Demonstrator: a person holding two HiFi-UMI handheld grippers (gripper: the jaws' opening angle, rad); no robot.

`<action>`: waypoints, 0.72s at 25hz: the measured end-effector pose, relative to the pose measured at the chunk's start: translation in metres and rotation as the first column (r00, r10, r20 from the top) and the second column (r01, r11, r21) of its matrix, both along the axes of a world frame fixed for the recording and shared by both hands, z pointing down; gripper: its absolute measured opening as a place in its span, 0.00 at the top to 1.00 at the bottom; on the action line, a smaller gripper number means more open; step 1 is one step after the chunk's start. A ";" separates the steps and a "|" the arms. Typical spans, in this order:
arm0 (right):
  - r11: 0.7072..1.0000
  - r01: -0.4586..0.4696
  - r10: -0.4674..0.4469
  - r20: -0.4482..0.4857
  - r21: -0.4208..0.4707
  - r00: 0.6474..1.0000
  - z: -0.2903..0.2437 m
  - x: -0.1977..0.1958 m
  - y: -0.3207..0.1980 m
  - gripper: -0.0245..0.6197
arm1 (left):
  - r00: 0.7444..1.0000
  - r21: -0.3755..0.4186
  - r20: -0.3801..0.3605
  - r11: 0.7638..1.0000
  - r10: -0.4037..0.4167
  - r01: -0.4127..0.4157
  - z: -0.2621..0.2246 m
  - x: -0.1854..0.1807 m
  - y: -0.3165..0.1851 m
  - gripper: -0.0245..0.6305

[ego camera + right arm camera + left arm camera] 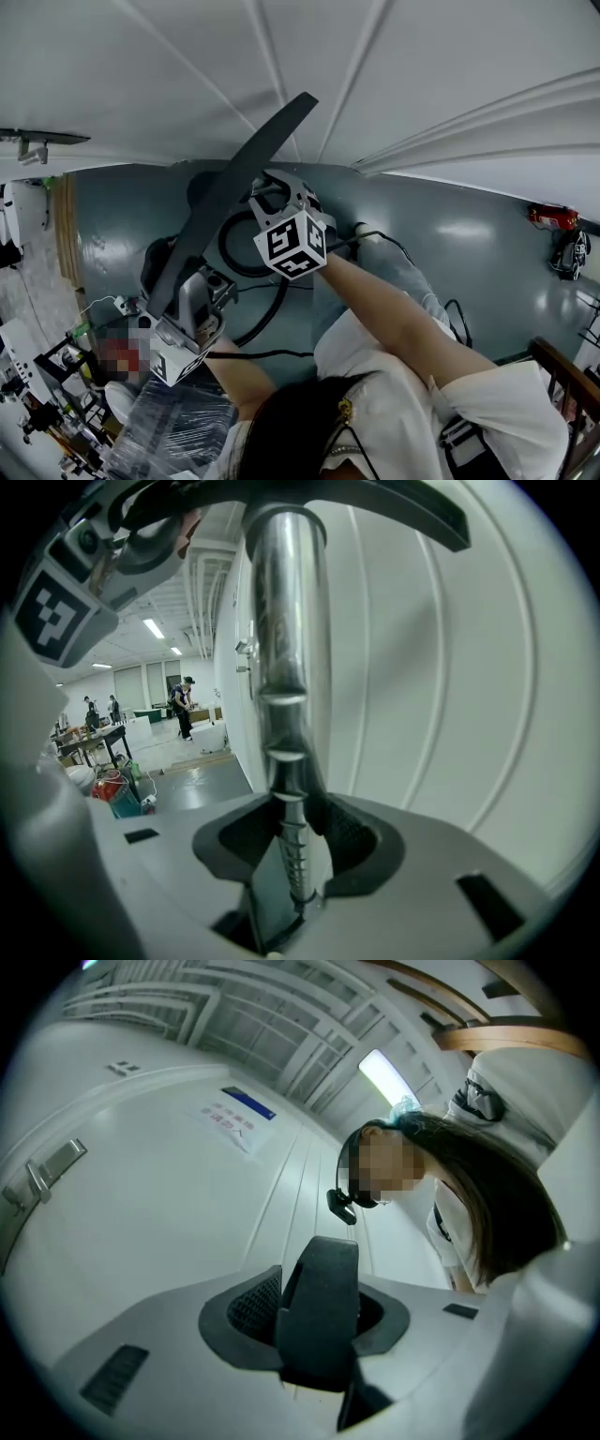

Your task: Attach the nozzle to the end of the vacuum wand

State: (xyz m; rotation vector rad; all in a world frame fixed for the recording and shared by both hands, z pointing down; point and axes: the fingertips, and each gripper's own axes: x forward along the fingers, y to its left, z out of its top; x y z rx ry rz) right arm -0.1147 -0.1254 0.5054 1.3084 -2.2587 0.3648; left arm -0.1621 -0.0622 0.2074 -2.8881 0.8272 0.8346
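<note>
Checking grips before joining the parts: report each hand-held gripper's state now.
Left hand-held gripper: closed on the long dark flat plastic nozzle.
Right hand-held gripper: closed on the shiny metal vacuum wand tube.

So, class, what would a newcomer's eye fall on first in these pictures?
The long dark nozzle slants up across the middle of the head view, its lower end clamped in the left gripper. In the right gripper view, the shiny metal wand rises up the frame, gripped by the right gripper.
</note>
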 end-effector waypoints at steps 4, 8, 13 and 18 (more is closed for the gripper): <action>1.000 0.009 -0.009 -0.027 -0.008 1.000 0.001 -0.006 -0.001 0.71 | 0.979 0.084 0.197 0.995 0.043 -0.061 0.000 0.021 0.014 0.74; 1.000 0.001 -0.002 -0.032 -0.015 0.999 0.001 -0.007 0.004 0.71 | 0.873 0.170 0.473 0.961 0.113 -0.217 0.002 0.059 0.036 0.74; 1.000 -0.019 0.018 -0.044 -0.021 0.999 0.003 -0.007 -0.001 0.71 | 0.882 0.128 0.427 0.952 0.200 -0.278 0.003 0.047 0.025 0.74; 0.998 -0.047 0.045 -0.054 -0.039 0.998 0.005 -0.006 -0.010 0.71 | 0.936 0.020 0.269 0.970 0.228 -0.242 0.001 0.031 -0.002 0.72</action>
